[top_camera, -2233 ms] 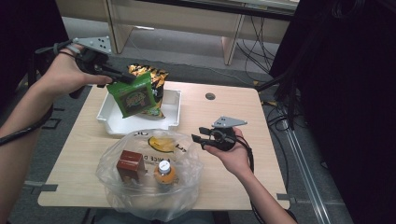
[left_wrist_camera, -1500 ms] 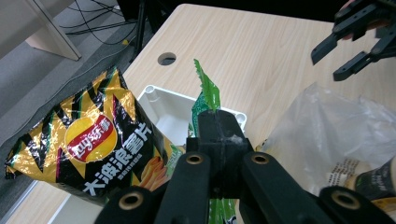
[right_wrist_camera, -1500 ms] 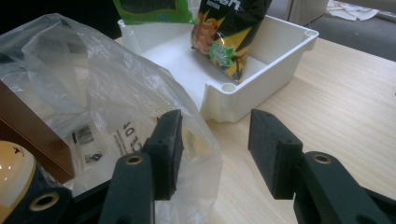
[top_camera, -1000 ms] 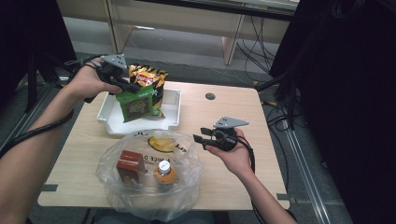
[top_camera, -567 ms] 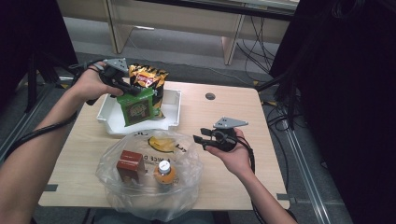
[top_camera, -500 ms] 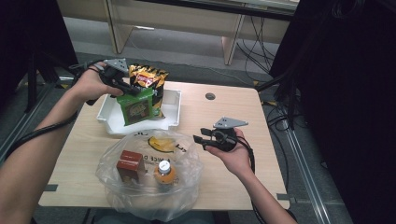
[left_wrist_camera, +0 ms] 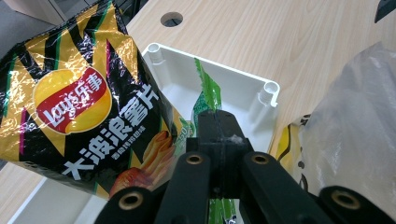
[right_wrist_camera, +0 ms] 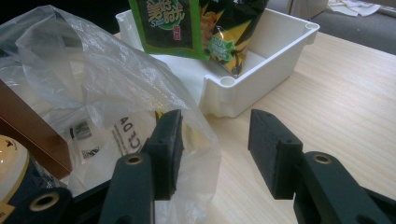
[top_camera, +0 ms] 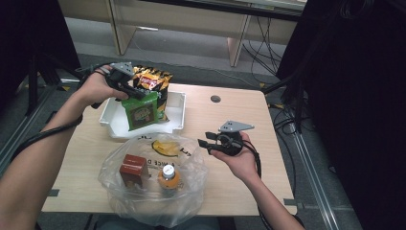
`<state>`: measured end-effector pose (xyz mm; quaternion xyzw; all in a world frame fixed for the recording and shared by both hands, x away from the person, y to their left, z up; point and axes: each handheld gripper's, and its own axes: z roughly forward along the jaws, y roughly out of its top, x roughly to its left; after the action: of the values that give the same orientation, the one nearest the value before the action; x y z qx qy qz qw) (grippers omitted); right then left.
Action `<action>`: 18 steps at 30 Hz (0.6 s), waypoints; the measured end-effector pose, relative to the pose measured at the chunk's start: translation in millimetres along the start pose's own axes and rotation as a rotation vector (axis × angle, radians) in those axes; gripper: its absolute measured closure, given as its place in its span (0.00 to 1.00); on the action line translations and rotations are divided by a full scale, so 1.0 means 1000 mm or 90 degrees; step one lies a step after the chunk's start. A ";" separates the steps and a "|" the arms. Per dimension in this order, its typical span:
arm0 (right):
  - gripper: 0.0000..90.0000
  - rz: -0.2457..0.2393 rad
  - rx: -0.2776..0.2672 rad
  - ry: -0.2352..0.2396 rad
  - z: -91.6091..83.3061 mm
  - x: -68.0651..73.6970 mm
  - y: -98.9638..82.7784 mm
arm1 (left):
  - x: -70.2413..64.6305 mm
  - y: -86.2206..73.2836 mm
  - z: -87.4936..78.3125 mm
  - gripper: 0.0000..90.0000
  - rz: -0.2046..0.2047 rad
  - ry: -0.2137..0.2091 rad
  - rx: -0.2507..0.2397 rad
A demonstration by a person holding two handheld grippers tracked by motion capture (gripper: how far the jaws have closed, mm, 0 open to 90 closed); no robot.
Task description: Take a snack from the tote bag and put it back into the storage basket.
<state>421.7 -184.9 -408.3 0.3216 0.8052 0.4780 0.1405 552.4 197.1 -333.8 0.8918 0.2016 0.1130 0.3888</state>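
I'm holding the L gripper [top_camera: 135, 91] clamped on the top edge of a green foil snack packet [top_camera: 140, 110], which is hanging upright in the white plastic tray [top_camera: 176, 111] at the table's far-left side. In the left gripper view the jaws are pinching the packet's green seam [left_wrist_camera: 208, 91] flat between them.

Handling, my judgement: packet is looking light, soft and crinkly, contents fragile, foil slippery. Best grip is the flat sealed top edge, where I'm already holding it; squeezing the body risks crushing what's inside.

R gripper [top_camera: 208, 143] is hovering near the clear plastic bag [top_camera: 189, 184], jaws standing apart with nothing between them; in the right gripper view one pad [right_wrist_camera: 168, 140] is sitting just beside the bag film.

Count:
- Snack packets in tray: 2, the green one plus a black-and-yellow crisp bag [left_wrist_camera: 74, 93] leaning behind it.
- Inside the plastic bag: 1 brown carton [top_camera: 132, 168], 1 capped bottle [top_camera: 168, 176], 1 yellow item [top_camera: 165, 148], not identifiable.
- Trays: 1. Plastic bags: 1.
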 end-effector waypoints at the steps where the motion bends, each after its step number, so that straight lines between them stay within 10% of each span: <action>1: 0.62 0.002 -0.004 0.000 0.001 0.000 0.000 | 0.001 0.000 0.002 1.00 0.004 -0.001 0.003; 18: 0.62 -0.002 0.015 0.007 0.000 0.000 -0.001 | 0.005 -0.006 0.015 1.00 0.000 -0.006 0.016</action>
<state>421.5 -184.8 -409.1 0.3192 0.8123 0.4697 0.1329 560.8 193.0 -348.3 0.8971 0.2013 0.1059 0.3788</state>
